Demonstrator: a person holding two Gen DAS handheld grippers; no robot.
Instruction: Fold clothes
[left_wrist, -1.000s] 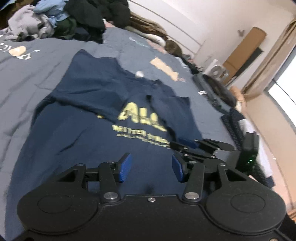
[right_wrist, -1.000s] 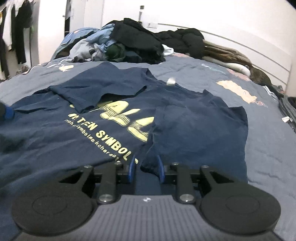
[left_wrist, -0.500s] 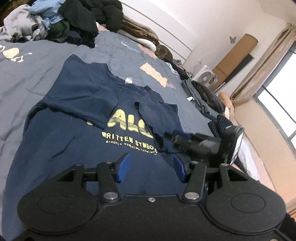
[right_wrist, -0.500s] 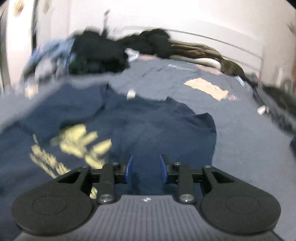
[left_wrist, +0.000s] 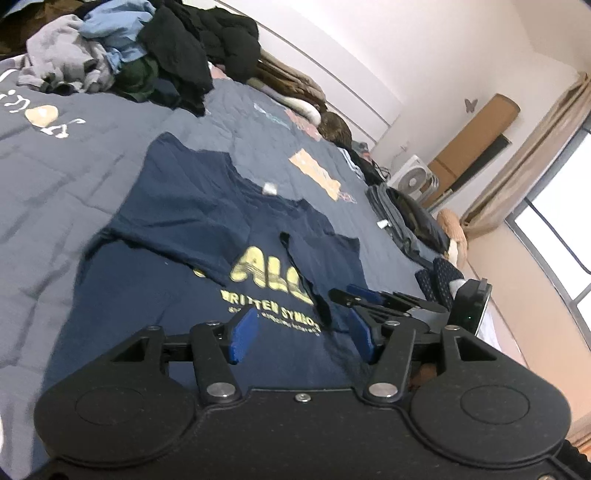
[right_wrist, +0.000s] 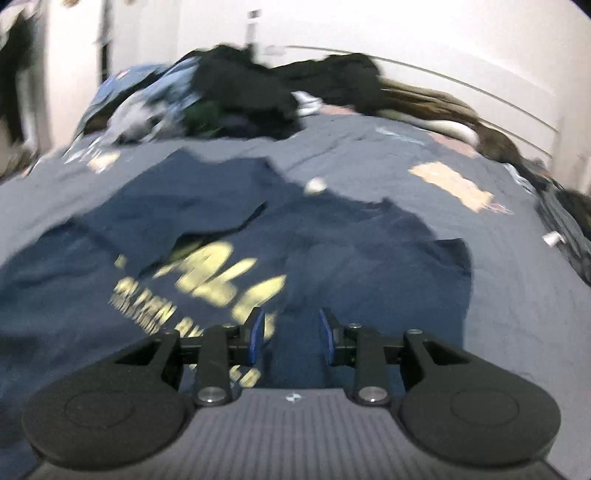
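A navy T-shirt (left_wrist: 177, 206) with yellow lettering lies spread on a blue-grey bedspread (left_wrist: 55, 155), both sleeves folded inward over its chest. The left gripper (left_wrist: 301, 334) hovers above the shirt's lower part, jaws opening, nothing between them. The right gripper (right_wrist: 291, 336) hovers beside it, blue pads apart and empty. A clothes pile (left_wrist: 147, 51) sits beyond.

We are in a bedroom at home. We see a big bed (left_wrist: 74, 177), a pile of clothes (left_wrist: 122, 62) at its far end, and a fan (left_wrist: 412, 180) beside it.
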